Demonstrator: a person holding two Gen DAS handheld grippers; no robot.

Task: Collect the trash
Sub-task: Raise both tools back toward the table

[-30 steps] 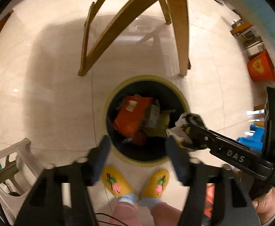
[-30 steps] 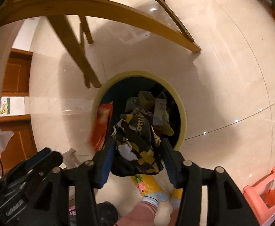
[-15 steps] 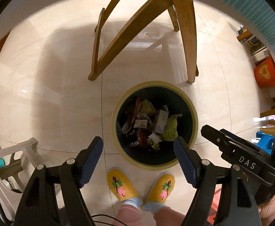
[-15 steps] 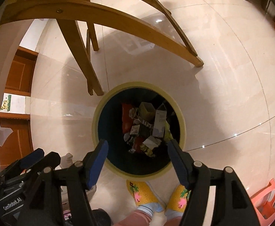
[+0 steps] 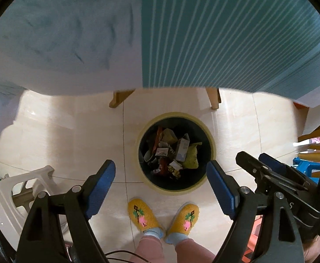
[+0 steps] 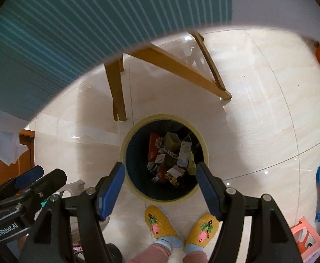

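Gaping empty, both tools (image 5: pixel 161 171) (image 6: pixel 160 175) overhang a round, yellow-rimmed bin (image 5: pixel 210 140) of seemingly crumpled wrappers (image 5: pixel 173 151).

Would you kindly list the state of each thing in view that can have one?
Trash bin: upright on the floor, lidless, partly filled.
Trash: lying inside the bin, loose.
Left gripper: jaws opening, nothing between them.
Right gripper: jaws apart, empty.
White stool: tipped on its side.
Slippers: worn, beside the bin.
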